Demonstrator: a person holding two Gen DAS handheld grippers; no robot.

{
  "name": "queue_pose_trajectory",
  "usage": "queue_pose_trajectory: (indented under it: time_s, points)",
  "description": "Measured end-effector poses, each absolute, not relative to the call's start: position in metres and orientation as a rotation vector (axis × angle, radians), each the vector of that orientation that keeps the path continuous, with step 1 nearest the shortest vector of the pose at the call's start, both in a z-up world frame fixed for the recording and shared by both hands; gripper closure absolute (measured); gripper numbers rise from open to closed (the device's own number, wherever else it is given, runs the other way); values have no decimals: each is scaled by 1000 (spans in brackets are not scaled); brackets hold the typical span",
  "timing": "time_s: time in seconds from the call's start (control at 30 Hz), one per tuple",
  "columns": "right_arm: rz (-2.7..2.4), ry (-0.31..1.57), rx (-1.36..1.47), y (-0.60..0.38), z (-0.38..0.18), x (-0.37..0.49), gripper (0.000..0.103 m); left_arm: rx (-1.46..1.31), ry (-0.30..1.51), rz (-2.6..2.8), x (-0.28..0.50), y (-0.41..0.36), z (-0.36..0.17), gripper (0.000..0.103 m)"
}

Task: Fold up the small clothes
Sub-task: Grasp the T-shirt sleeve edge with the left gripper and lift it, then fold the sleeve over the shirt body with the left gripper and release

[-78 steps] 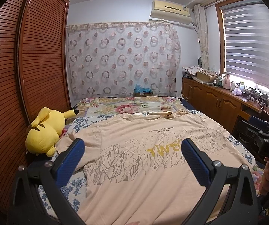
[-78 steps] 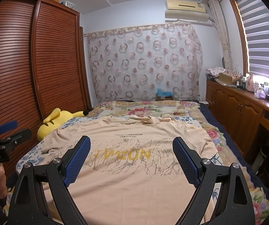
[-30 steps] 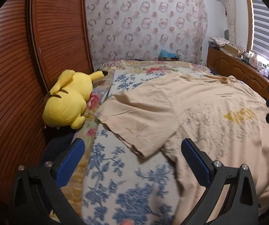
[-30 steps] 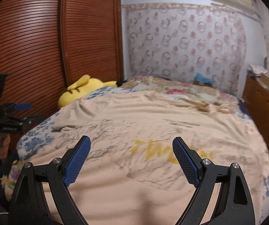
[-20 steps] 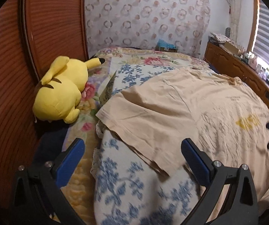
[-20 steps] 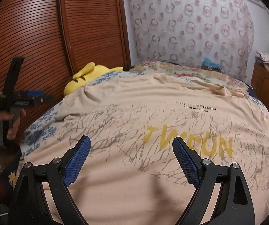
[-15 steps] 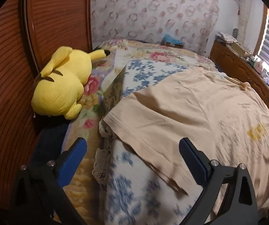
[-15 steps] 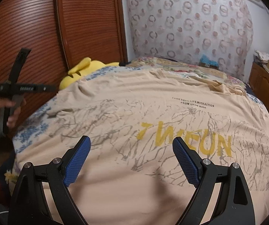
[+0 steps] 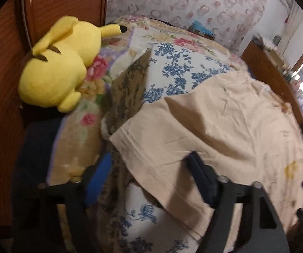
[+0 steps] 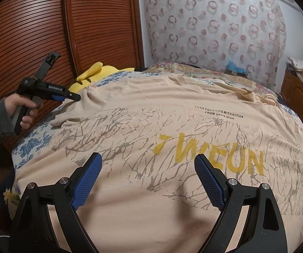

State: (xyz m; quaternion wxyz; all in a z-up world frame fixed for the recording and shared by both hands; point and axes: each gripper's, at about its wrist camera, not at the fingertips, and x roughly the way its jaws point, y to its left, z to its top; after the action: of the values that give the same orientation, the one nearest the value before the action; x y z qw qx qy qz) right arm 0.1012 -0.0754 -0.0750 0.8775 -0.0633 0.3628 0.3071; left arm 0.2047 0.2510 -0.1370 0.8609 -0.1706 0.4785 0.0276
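Observation:
A beige T-shirt [image 10: 172,126] with yellow letters and grey branch print lies spread face up on the bed. Its left sleeve [image 9: 172,147] lies flat in the left wrist view. My left gripper [image 9: 149,168] is open, with its fingers on either side of the sleeve's hem edge. It also shows in the right wrist view [image 10: 71,98], at the sleeve by the shirt's left shoulder. My right gripper [image 10: 148,179] is open and empty, just above the shirt's lower front.
A yellow plush toy [image 9: 58,67] lies at the bed's left edge against the wooden slatted wardrobe [image 10: 35,31]. The bed has a blue-flowered sheet [image 9: 172,67]. A wooden cabinet [image 10: 299,92] runs along the right wall. A patterned curtain [image 10: 214,25] hangs behind.
My left gripper has swung left and dropped down onto the left sleeve, and its jaws have narrowed a little. My right gripper has come lower and closer over the shirt's front.

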Motion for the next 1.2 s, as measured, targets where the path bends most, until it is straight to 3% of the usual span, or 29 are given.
queue_pose_trajectory:
  time_s: [0.27, 0.33, 0.57, 0.87, 1.07, 1.2]
  points:
    - [632, 759, -132, -75, -76, 100, 12, -142, 993, 130, 202, 229, -119, 99]
    - [632, 761, -131, -75, -76, 100, 12, -129, 972, 114, 200, 225, -110, 101]
    - [622, 762, -134, -74, -77, 101, 12, -59, 847, 14, 198, 182, -49, 102]
    - [615, 763, -124, -76, -77, 101, 12, 11, 815, -199, 230, 87, 2, 102]
    - [620, 766, -114, -76, -77, 100, 12, 25, 801, -286, 229, 58, 19, 88]
    - [621, 769, -106, -77, -78, 102, 12, 34, 816, -271, 221, 70, 12, 64]
